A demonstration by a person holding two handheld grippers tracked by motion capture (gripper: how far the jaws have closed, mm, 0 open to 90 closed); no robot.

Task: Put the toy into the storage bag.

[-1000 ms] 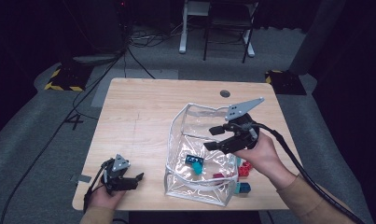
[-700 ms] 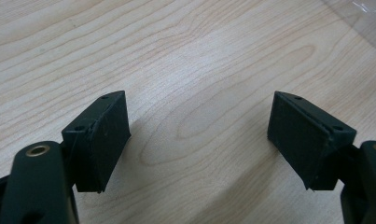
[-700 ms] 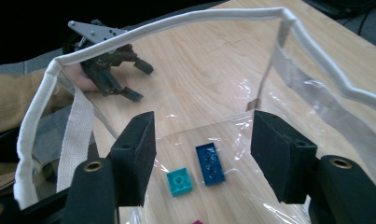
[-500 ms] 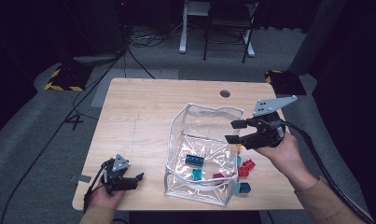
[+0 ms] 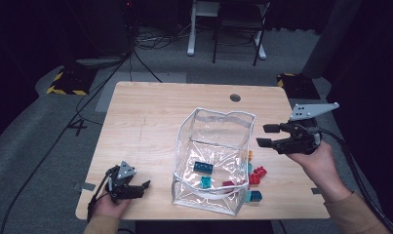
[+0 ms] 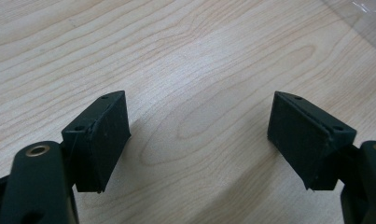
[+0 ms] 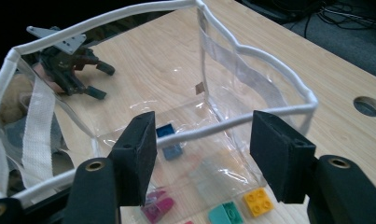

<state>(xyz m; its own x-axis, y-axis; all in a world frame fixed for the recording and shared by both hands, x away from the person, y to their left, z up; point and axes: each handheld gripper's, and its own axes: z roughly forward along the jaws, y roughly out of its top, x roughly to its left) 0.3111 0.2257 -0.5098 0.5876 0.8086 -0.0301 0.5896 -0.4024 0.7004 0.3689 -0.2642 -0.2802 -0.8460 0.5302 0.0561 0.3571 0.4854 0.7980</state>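
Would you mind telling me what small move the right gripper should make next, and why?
Probably lower the right gripper toward the loose bricks beside the clear bag. Its jaws stand open with nothing between them, it hovers just outside the bag's right wall, and several bricks lie on the table there.

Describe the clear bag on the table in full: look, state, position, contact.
The clear bag is a boxy pouch of transparent, glossy plastic with white piping around its rim and white webbing strips on its side. It stands upright and open-topped on the wooden table, toward the near edge. Toy bricks lie inside; others rest against its right wall. Neither gripper touches it.
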